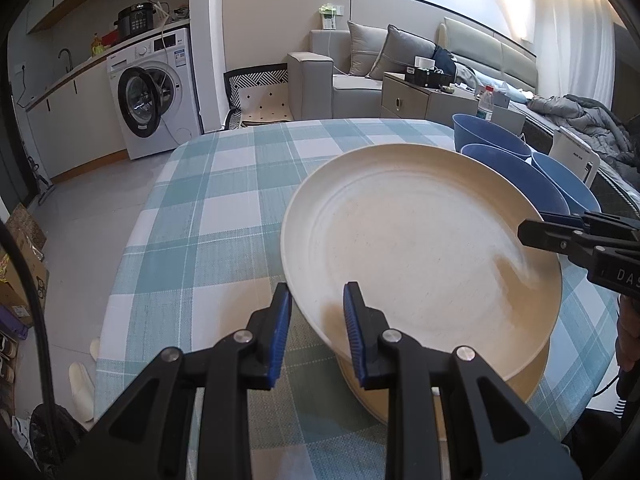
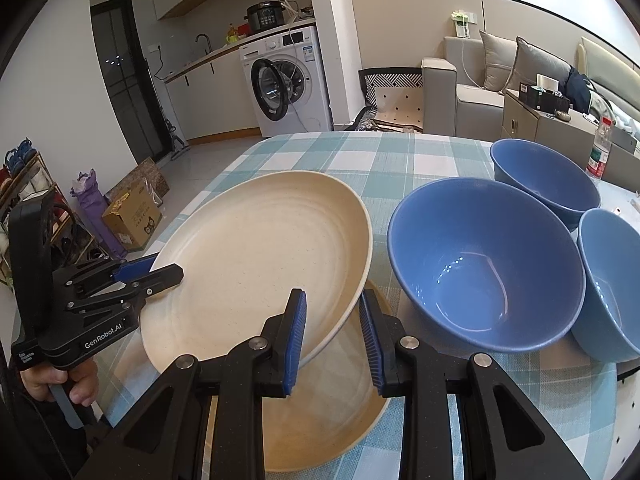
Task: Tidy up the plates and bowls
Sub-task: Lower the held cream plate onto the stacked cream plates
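Roughly midway, judging from the layout: one cream plate (image 2: 260,248) held in the air, tilted, above a second plate (image 2: 340,408) lying flat on the bench (image 1: 208,216), so apparently being set onto a stack or lifted from it; cannot tell which. Left tool (image 1: 316,332) with jaws straddling the near rim of the raised plate, blue pads (image 1: 280,336) a little apart and the rim between them; in the right wrist view the same tool (image 2: 160,272) looks pinched on the plate edge, so probably holding it. Right tool (image 2: 332,344) likewise placed around the opposite rim, one pad above the plate and one below, with a visible gap on the outer side; firm contact not certain. Three blue bowls (image 2: 488,264) standing separate and upright on the bench just beside the plates, the nearest one close to the raised plate's rim, the other two (image 2: 544,176) (image 2: 612,280) touching or nearly touching it; none nested. Remaining, by this reading: settling the top plate squarely on the lower one, then gathering the three bowls into one pile. Worth watching the tilt, since a slanted plate gripped only at the rims could slide.
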Available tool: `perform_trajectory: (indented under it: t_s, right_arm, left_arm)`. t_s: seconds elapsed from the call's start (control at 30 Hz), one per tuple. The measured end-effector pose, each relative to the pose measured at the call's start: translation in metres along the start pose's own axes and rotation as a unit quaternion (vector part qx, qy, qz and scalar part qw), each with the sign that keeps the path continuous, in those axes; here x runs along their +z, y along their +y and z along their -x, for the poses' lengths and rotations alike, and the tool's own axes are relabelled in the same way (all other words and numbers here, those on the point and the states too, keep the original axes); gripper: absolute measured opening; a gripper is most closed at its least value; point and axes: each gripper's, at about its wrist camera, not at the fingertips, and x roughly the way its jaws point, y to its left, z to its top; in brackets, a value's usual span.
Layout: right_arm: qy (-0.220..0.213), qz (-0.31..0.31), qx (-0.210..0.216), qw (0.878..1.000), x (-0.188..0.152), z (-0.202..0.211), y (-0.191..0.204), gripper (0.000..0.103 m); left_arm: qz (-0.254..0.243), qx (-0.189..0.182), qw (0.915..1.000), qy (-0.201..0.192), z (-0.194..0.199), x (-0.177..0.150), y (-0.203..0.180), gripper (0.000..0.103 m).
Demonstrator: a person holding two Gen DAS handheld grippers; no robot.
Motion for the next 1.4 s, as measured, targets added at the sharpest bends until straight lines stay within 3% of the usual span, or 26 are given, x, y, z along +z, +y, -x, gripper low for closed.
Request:
perform_trajectory:
  t_s: [0.63,1.07,1.4]
  right_arm:
    - [0.002,-0.013,-0.009,1.0,-0.03,0.017,-0.008,0.028]
    - [0.014,-0.014,-0.004,1.0,-0.046,0.018,-0.008,0.028]
    - [0.025,-0.001,-0.025,0.999,-0.056,0.011,-0.006,0.028]
  left_arm:
    - [-0.026,0.0,0.9997,-0.003,0.01,-0.006,-0.02,0.025]
    - [-0.027,0.0,0.9995,0.018,0.008,-0.026,-0.025,0.025]
    - [-0.042,0.01,0.9988,0.025,0.003,-0.03,-0.033,0.025]
